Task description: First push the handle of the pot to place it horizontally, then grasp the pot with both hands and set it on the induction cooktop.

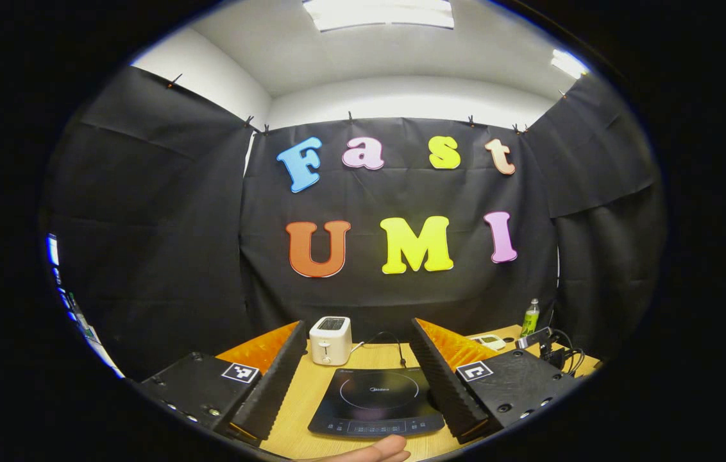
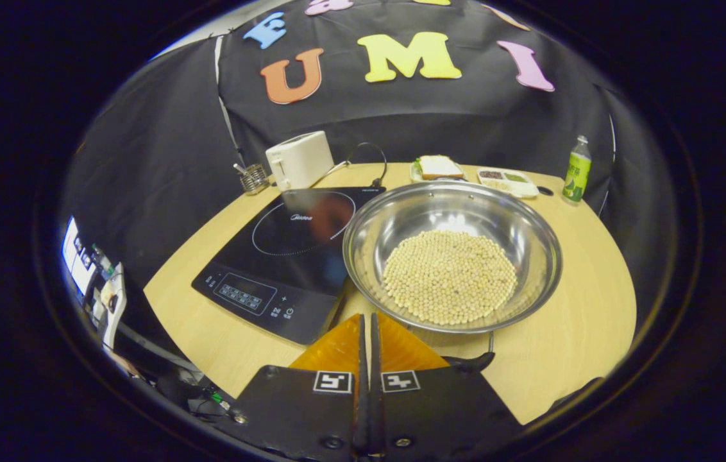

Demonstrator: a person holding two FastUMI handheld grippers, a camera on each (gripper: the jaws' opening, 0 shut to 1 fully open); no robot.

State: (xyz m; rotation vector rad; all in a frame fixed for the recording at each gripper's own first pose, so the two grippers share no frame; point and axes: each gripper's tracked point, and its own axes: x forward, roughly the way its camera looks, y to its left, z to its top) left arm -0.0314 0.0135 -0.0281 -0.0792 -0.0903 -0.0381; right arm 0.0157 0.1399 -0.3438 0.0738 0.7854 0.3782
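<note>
Right gripper view has the right gripper [image 2: 368, 321] clenched empty just near of the pot [image 2: 453, 255], which sits right of the induction cooktop [image 2: 286, 247], likely to nudge its dark handle [image 2: 473, 363], while the left gripper [image 1: 358, 350] hangs released over the cooktop.

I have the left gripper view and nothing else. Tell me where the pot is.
Observer: The pot stands on the table just right of the induction cooktop, off its ring, as the right gripper view has it.
Operator: Give me the handle.
Observer: The dark handle pokes out from the pot's near side, beside the right hand-held gripper.
Operator: Report that gripper's state.
Observer: Its fingers are closed together with nothing between them, tips just short of the pot's rim.
</note>
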